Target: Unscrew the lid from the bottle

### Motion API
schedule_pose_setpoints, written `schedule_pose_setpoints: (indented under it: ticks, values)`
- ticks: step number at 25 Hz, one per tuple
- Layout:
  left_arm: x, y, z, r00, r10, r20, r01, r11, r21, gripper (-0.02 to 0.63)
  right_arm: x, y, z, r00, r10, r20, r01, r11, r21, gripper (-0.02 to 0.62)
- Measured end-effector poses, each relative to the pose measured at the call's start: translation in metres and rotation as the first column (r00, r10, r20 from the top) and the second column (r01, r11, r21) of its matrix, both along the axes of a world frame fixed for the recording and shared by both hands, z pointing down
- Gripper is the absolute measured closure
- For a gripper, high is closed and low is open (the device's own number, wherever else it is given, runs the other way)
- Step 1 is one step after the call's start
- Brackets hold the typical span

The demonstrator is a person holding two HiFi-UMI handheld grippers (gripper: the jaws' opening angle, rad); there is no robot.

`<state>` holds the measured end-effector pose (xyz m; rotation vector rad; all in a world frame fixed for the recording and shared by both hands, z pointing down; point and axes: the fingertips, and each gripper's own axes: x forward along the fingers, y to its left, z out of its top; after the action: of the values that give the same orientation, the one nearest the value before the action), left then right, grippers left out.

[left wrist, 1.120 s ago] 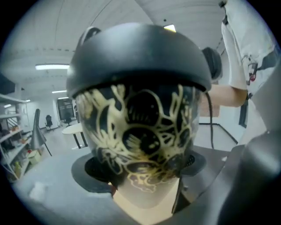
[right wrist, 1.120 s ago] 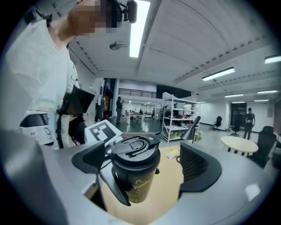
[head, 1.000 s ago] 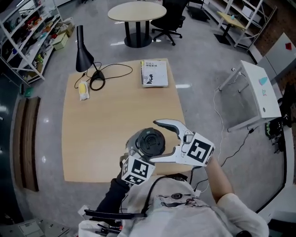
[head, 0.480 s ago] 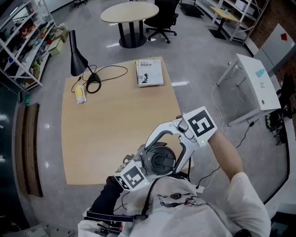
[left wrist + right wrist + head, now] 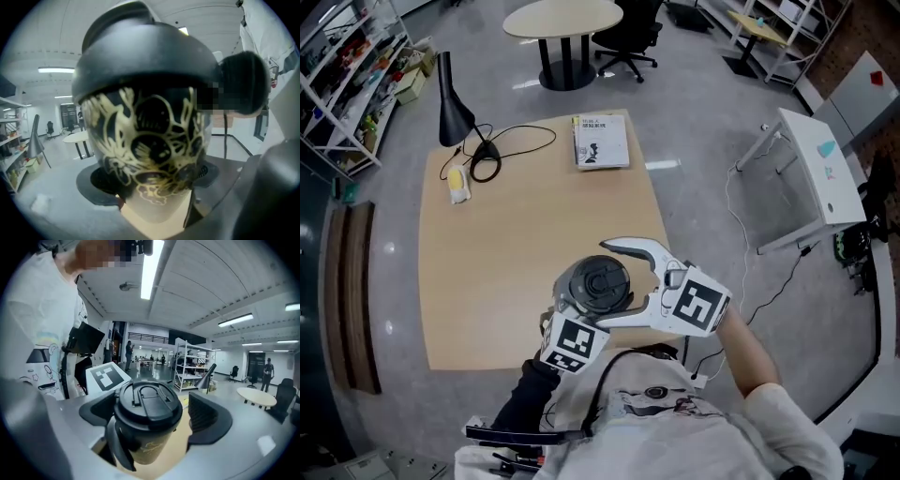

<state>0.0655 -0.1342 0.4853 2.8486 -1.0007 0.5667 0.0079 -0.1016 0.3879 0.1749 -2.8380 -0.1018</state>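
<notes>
Left tongs [image 5: 154, 180] are clamped on the patterned body of the bottle [image 5: 150, 140], carrying it upright clear of the table [image 5: 506, 234], above that table's near edge and close in front of the person [image 5: 675, 431]. Right tongs [image 5: 153, 412] straddle the black lid [image 5: 147, 401] from the side with their jaws spreading. The far pad stands plainly off the rim, while the near pad sits so close that it may be brushing it, which the right gripper view does not settle. The lid looks level and fully seated, so the unscrewing appears to be mid-cycle: a let-go between twists rather than a lift-off. The next move likely calls for the right tongs to close squarely on the lid's rim and turn it about the bottle's axis. Meanwhile the left tongs must hold the body firmly enough that it does not spin along. Half a second ago the right tongs were swung round, their marker cube [image 5: 698, 305] up at the upper right and the jaws hooked down over the lid. Now the cube lies at the lower right, much as it did a full second ago, while the bottle and left tongs have barely shifted.
</notes>
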Motion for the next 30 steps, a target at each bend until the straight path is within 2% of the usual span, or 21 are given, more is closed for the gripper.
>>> schedule_pose_setpoints:
  ticks: [2, 3, 5, 6, 7, 9, 10, 11, 12, 13, 14, 16, 17, 18, 19, 20, 22, 25, 27, 28, 30]
  values:
    - [0.012, 0.011, -0.004, 0.996, 0.088, -0.021, -0.088, 0.996, 0.015, 0.190, -0.001, 0.011, -0.001, 0.995, -0.104, 0.006, 0.104, 0.994, 0.012, 0.133]
    - [0.017, 0.017, -0.008, 0.989, 0.144, -0.036, -0.143, 0.989, 0.026, 0.190, 0.001, 0.018, -0.003, 0.986, -0.169, 0.003, 0.169, 0.985, 0.020, 0.133]
    - [0.026, 0.034, -0.015, 0.960, 0.276, -0.052, -0.274, 0.961, 0.043, 0.190, 0.006, 0.035, -0.008, 0.946, -0.324, -0.007, 0.324, 0.945, 0.032, 0.133]
    - [0.031, 0.046, -0.019, 0.935, 0.350, -0.059, -0.348, 0.936, 0.047, 0.192, 0.010, 0.045, -0.012, 0.908, -0.418, -0.010, 0.418, 0.908, 0.030, 0.133]
    - [0.036, 0.058, -0.024, 0.902, 0.426, -0.066, -0.423, 0.905, 0.049, 0.190, 0.015, 0.055, -0.016, 0.855, -0.518, -0.009, 0.518, 0.855, 0.017, 0.133]
    - [0.047, 0.081, -0.037, 0.829, 0.553, -0.082, -0.550, 0.833, 0.056, 0.190, 0.027, 0.074, -0.026, 0.716, -0.698, 0.018, 0.698, 0.716, -0.030, 0.133]
    - [0.052, 0.089, -0.041, 0.801, 0.592, -0.093, -0.589, 0.806, 0.060, 0.190, 0.032, 0.081, -0.031, 0.652, -0.757, 0.041, 0.758, 0.650, -0.057, 0.132]
    - [0.055, 0.093, -0.045, 0.786, 0.608, -0.110, -0.605, 0.794, 0.063, 0.190, 0.034, 0.084, -0.035, 0.616, -0.785, 0.064, 0.787, 0.611, -0.085, 0.132]
    - [0.056, 0.092, -0.048, 0.788, 0.601, -0.137, -0.598, 0.799, 0.062, 0.190, 0.033, 0.082, -0.037, 0.624, -0.777, 0.078, 0.780, 0.614, -0.116, 0.130]
    - [0.054, 0.086, -0.050, 0.805, 0.570, -0.167, -0.570, 0.820, 0.055, 0.190, 0.030, 0.074, -0.038, 0.673, -0.736, 0.074, 0.738, 0.660, -0.145, 0.117]
    - [0.050, 0.077, -0.049, 0.834, 0.519, -0.188, -0.521, 0.852, 0.041, 0.190, 0.028, 0.063, -0.036, 0.746, -0.664, 0.051, 0.662, 0.732, -0.162, 0.095]
    - [0.034, 0.049, -0.042, 0.910, 0.373, -0.179, -0.378, 0.926, 0.008, 0.190, 0.027, 0.034, -0.031, 0.892, -0.452, 0.006, 0.448, 0.881, -0.153, 0.055]
    - [0.024, 0.034, -0.038, 0.945, 0.288, -0.151, -0.292, 0.956, -0.001, 0.190, 0.027, 0.020, -0.031, 0.945, -0.328, 0.013, 0.326, 0.935, -0.137, 0.054]
    - [0.014, 0.020, -0.033, 0.971, 0.206, -0.119, -0.208, 0.978, -0.003, 0.190, 0.027, 0.009, -0.031, 0.978, -0.205, 0.030, 0.207, 0.971, -0.120, 0.054]
    - [0.006, 0.009, -0.029, 0.987, 0.134, -0.093, -0.134, 0.991, -0.002, 0.190, 0.025, 0.001, -0.029, 0.994, -0.097, 0.044, 0.101, 0.990, -0.101, 0.054]
    - [0.000, 0.001, -0.027, 0.994, 0.077, -0.079, -0.078, 0.997, -0.003, 0.190, 0.022, -0.002, -0.026, 0.999, -0.016, 0.048, 0.019, 0.997, -0.080, 0.058]
    - [-0.003, -0.006, -0.025, 0.997, 0.015, -0.070, -0.016, 1.000, -0.009, 0.189, 0.013, -0.003, -0.019, 0.997, 0.061, 0.050, -0.059, 0.997, -0.053, 0.071]
    - [0.006, -0.005, -0.023, 0.999, 0.029, -0.045, -0.028, 1.000, 0.009, 0.190, 0.002, -0.004, -0.019, 0.996, 0.057, 0.073, -0.055, 0.998, -0.029, 0.138]
    - [0.015, 0.003, -0.024, 0.995, 0.093, -0.034, -0.092, 0.996, 0.022, 0.190, 0.004, 0.002, -0.020, 0.997, -0.025, 0.066, 0.025, 1.000, 0.004, 0.137]
    - [0.020, 0.010, -0.025, 0.988, 0.154, -0.031, -0.153, 0.988, 0.031, 0.190, 0.007, 0.010, -0.021, 0.993, -0.102, 0.051, 0.101, 0.995, 0.023, 0.137]
    - [0.032, 0.034, -0.029, 0.944, 0.327, -0.034, -0.325, 0.944, 0.051, 0.190, 0.016, 0.031, -0.020, 0.950, -0.311, 0.009, 0.310, 0.950, 0.037, 0.137]
